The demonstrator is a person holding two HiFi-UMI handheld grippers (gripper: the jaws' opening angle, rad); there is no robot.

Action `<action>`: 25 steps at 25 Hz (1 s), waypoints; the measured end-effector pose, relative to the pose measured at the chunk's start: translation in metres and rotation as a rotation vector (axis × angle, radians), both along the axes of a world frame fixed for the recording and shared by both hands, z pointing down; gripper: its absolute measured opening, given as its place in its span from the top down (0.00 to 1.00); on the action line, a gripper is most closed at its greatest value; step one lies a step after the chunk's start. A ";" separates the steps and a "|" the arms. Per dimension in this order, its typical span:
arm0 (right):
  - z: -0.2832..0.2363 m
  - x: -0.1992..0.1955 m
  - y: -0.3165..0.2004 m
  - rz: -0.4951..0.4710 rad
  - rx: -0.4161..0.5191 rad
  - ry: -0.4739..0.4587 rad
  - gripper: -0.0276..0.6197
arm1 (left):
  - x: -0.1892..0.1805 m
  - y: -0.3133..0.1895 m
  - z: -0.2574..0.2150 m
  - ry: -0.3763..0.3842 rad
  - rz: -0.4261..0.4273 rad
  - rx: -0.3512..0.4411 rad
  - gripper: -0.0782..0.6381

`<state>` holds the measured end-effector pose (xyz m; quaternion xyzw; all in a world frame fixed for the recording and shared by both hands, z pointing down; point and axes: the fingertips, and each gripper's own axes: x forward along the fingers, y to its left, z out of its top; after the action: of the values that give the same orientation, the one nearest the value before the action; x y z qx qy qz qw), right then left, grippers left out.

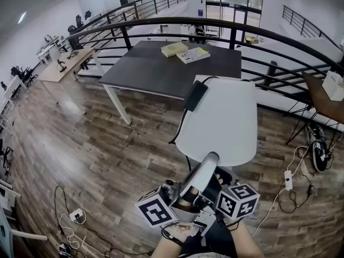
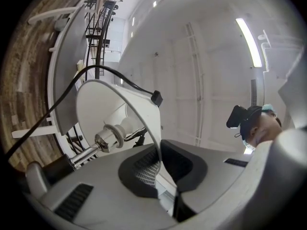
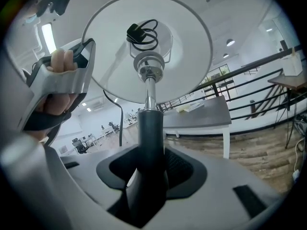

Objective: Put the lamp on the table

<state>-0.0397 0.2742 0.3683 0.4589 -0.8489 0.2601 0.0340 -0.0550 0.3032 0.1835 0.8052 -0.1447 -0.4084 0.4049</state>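
1. At 8 o'clock in the head view, loose white cables (image 1: 72,227) lie on the wood floor (image 1: 80,155).
2. At 6 o'clock sits the left gripper (image 1: 180,193). Its own view shows the jaws nearly together, pinching the thin rim of the white shade (image 2: 120,114). A hand (image 3: 62,61) wraps its handle.
3. The lamp (image 1: 217,122) is up in the air over the floor, carried by both tongs and tilted. Its shade points toward 1 o'clock from the grippers. A black adapter (image 1: 194,94) on the cord (image 1: 180,128) rests against the shade's 11 o'clock edge.
4. At 12 o'clock, beyond the lamp, stands the dark table (image 1: 161,71). Two books (image 1: 185,51) lie near its far edge, and a black railing (image 1: 161,23) curves behind it. The lamp is not on the table.
5. Just right of the left gripper, the right gripper (image 3: 149,174) has its jaws spread wide, clamped on either side of the lamp's black stem (image 3: 151,128), which rises straight toward the shade.
6. At 4 o'clock, a white power strip (image 1: 288,179) lies on the floor.
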 end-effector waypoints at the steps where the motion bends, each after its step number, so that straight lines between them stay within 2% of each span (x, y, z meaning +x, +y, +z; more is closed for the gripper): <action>1: 0.001 0.002 -0.008 -0.001 -0.001 0.000 0.67 | 0.002 -0.008 0.001 0.000 -0.001 -0.002 0.84; 11: 0.002 0.021 -0.105 -0.020 -0.008 0.000 0.67 | 0.022 -0.104 0.001 -0.002 -0.018 -0.010 0.84; 25: -0.015 0.053 -0.230 -0.077 0.020 -0.006 0.67 | 0.058 -0.225 -0.017 0.000 -0.071 0.021 0.84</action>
<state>0.0136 0.0445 0.3538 0.4254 -0.8685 0.2517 0.0368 0.0031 0.0783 0.1662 0.8038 -0.1689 -0.4240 0.3817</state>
